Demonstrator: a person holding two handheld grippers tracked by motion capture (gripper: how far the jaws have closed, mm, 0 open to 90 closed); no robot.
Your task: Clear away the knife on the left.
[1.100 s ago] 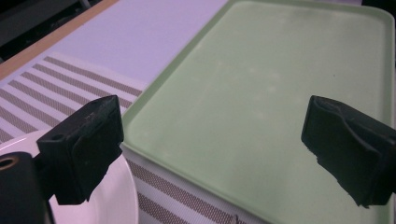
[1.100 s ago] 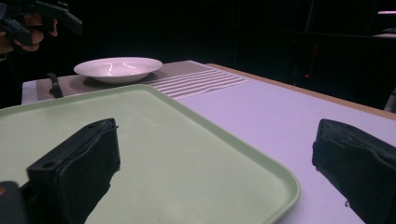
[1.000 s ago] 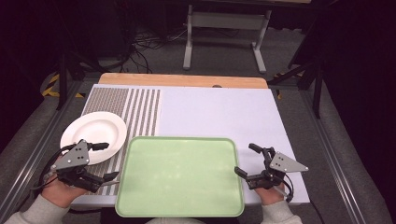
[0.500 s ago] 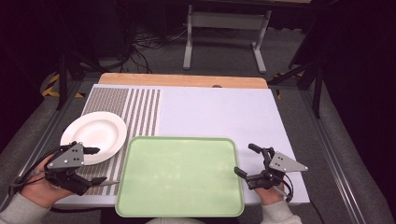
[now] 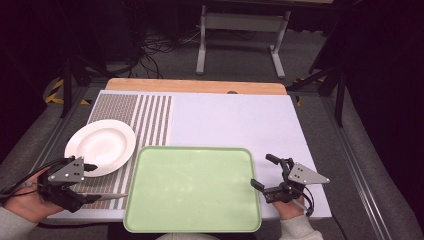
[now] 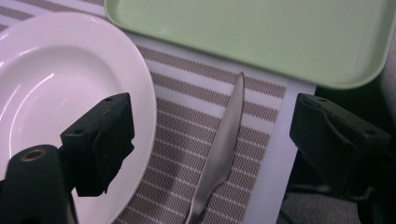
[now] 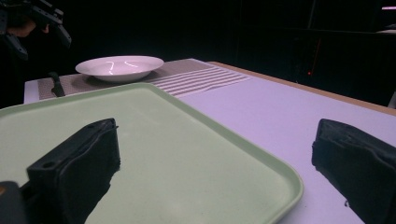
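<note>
A white plate (image 5: 100, 146) sits on a striped mat (image 5: 150, 117) at the left. A silver knife (image 5: 109, 197) lies flat on the mat between the plate and a green tray (image 5: 192, 187), blade toward the tray. My left gripper (image 5: 92, 183) hovers at the near left corner. In the left gripper view its jaws straddle the knife (image 6: 219, 154) without touching it, next to the plate (image 6: 51, 88). They have just been closing a little and still stand wide, so the left gripper (image 6: 215, 114) is open. My right gripper (image 5: 263, 171) is open at the tray's right edge.
The white table top (image 5: 240, 120) ends in a wooden strip (image 5: 195, 86) at the far edge. A metal stand and cables are on the floor beyond. In the right gripper view the tray (image 7: 163, 140) is just ahead and the plate (image 7: 119, 67) is farther off.
My left gripper has drawn back to the left, away from the tray's edge. The knife stays on the mat. The right gripper has not moved.
</note>
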